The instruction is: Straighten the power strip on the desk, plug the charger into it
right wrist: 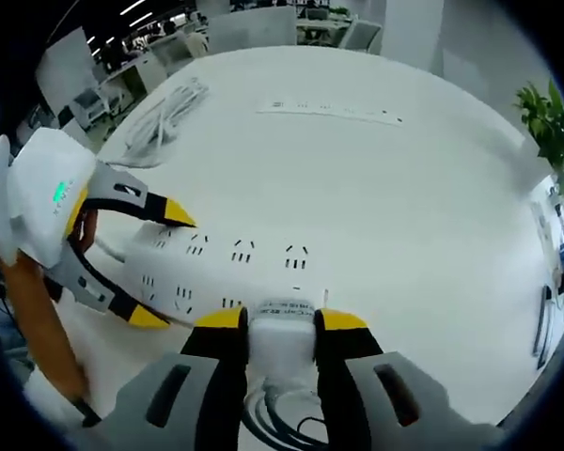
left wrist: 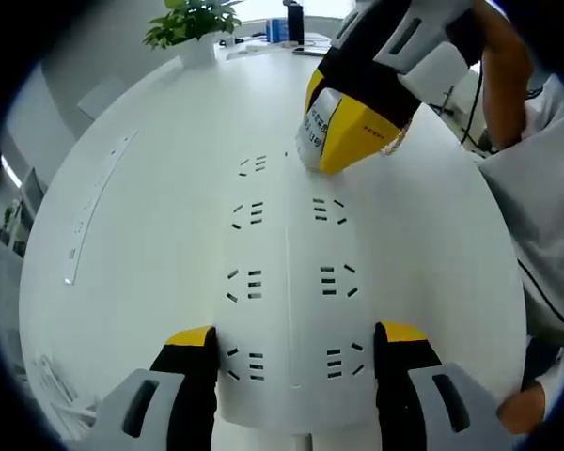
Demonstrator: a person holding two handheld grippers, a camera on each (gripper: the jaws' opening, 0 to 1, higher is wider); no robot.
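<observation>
1. Left gripper view: an open office with a round white desk point(left wrist: 141, 244) running back to a potted green plant point(left wrist: 193, 23) at its far edge. The landmark is the wide white plastic power strip point(left wrist: 291, 282) with two rows of sockets, lying lengthwise on the desk straight ahead of the camera.
2. The left gripper point(left wrist: 296, 362) has its black, yellow-tipped jaws spread on either side of the strip's near end. They look to touch or nearly touch its long edges, probably to keep the strip from sliding while a plug is pushed in; I cannot tell how firmly they press.
3. At the strip's far end the right gripper point(left wrist: 334, 146) comes down from above, its tips at the last sockets.
4. Beyond the strip's left side, well apart, a slim white second power strip point(left wrist: 99, 202) lies on the desk.
5. Right gripper view: the same desk, with chairs and more desks behind. The right gripper point(right wrist: 282, 329) is clenched on a small white square charger point(right wrist: 282, 336), held just at the near edge of the power strip point(right wrist: 226, 263), over its end sockets; whether the pins are seated is hidden.
6. To the strip's left, the left gripper point(right wrist: 155, 268) straddles its other end, jaws apart.
7. Beyond the strip lie a coiled white cable point(right wrist: 164, 117) and the slim strip point(right wrist: 334, 113).
</observation>
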